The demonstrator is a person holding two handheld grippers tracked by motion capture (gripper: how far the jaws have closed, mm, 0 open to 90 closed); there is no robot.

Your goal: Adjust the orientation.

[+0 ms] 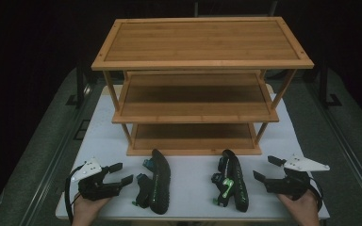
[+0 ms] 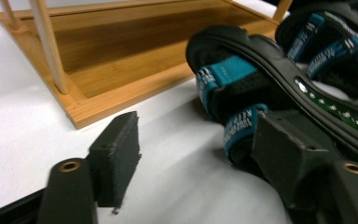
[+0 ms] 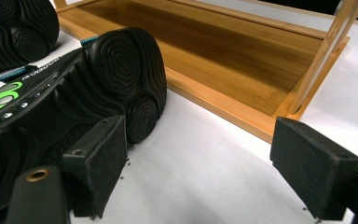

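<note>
Both tools stand open and empty: my left tool (image 1: 125,173) sits at about 7 o'clock on the worktop (image 1: 193,202), jaws spread toward the left sandal (image 1: 158,181), and my right tool (image 1: 264,170) at about 5 o'clock faces the right sandal (image 1: 234,186). Each sandal lies on its side, just in front of the rack (image 1: 198,84), toes toward it.

In the left gripper view one jaw is already against the sandal's teal straps (image 2: 233,79); if I close there, I judge I'd pinch soft webbing, and the sandal could dangle or twist out. In the right gripper view the ribbed sole (image 3: 121,79) sits just beside one jaw, and a grab across that curved rubber could slip. The rack's low front lip (image 3: 223,109) is near, so a sagging sandal might catch on it going in.

Underneath is a smooth white worktop; little would stop a nudged sandal sliding. Around it the room is dark, with metal rails at 9 and 3 o'clock.
</note>
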